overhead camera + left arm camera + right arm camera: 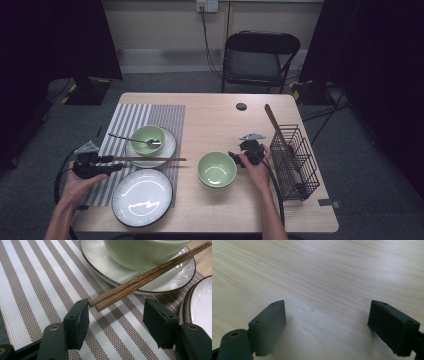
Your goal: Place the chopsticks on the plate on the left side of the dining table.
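A pair of brown wooden chopsticks lies across the near rim of a small white plate. The plate carries a green bowl with a metal spoon in it. My left gripper is open on the striped placemat. The chopsticks' near ends lie between the jaws, against the tip of the left one. My right gripper is open over bare table, just right of a stack of green bowls.
A large white plate sits at the front of the mat. A black wire basket at the right holds more chopsticks. A small black disc lies near the far edge. A folding chair stands behind the table.
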The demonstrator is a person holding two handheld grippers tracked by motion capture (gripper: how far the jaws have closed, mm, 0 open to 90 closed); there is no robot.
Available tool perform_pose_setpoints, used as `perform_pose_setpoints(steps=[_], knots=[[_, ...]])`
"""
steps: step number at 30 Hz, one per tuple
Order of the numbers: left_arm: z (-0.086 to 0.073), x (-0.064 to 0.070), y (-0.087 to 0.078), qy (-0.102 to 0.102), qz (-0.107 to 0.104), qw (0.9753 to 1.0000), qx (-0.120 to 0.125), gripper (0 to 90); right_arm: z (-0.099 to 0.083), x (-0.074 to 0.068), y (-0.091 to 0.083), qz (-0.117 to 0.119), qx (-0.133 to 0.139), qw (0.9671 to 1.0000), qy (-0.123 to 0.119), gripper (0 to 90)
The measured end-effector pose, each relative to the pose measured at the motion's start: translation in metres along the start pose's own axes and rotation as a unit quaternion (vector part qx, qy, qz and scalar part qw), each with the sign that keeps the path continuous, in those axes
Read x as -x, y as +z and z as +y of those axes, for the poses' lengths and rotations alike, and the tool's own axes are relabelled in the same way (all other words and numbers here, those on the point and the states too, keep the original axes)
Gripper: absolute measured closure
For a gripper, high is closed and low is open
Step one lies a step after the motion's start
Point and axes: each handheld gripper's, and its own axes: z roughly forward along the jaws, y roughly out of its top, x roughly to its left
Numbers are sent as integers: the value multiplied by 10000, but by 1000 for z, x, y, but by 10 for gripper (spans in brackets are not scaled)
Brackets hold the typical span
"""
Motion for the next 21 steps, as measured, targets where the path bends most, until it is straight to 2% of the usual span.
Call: perform_pose_setpoints(steps=[11,15,18,21], knots=[[0,-1,0,-68,61,9999,44,382,0,0,0,0,0,10000,0,141],[1,-2,-4,-130,103,9997,165,379,0,0,0,4,-3,10000,-4,141],[3,-1,-8,-206,18,9993,312,369,0,0,0,5,-3,10000,-5,141],[4,1,-10,-182,13,9991,390,364,0,0,0,5,-2,10000,-5,141]])
